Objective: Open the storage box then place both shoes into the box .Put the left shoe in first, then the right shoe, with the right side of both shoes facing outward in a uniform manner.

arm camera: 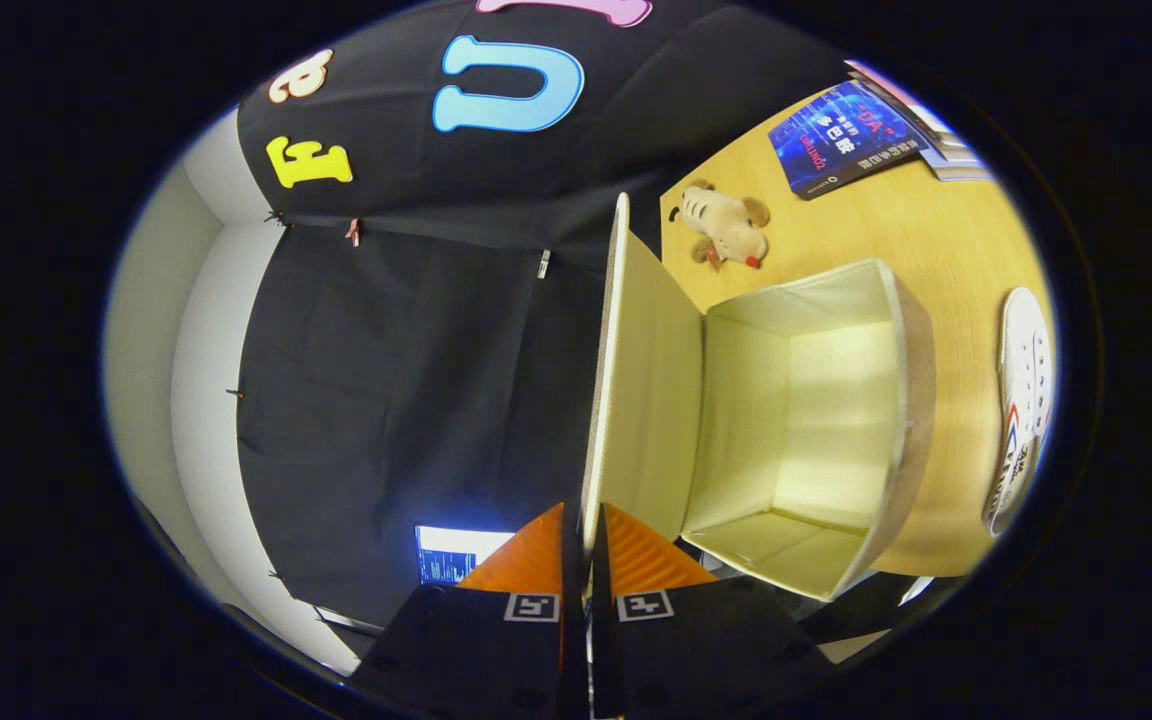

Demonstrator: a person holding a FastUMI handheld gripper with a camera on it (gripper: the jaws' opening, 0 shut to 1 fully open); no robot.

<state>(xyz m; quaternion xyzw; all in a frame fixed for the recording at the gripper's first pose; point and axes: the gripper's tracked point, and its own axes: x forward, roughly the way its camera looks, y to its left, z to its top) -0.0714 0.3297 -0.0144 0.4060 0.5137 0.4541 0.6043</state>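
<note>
The storage box [911,400] stands open on the wooden table [946,250], its cream inside bare. Its lid [641,380] is swung up on edge, away from the box mouth. My gripper [584,515] is shut on the lid's free edge, which runs in between the two fingers. A white lace-up shoe [1024,390] with red and blue marks lies on the table beyond the far side of the box. I cannot tell whether a second shoe lies against it.
A small plush animal [726,228] lies on the table beside the box's hinge side. A blue booklet [841,140] and some papers sit further out. A lit screen [451,552] glows by the black cloth wall, on the side of the fingers away from the box.
</note>
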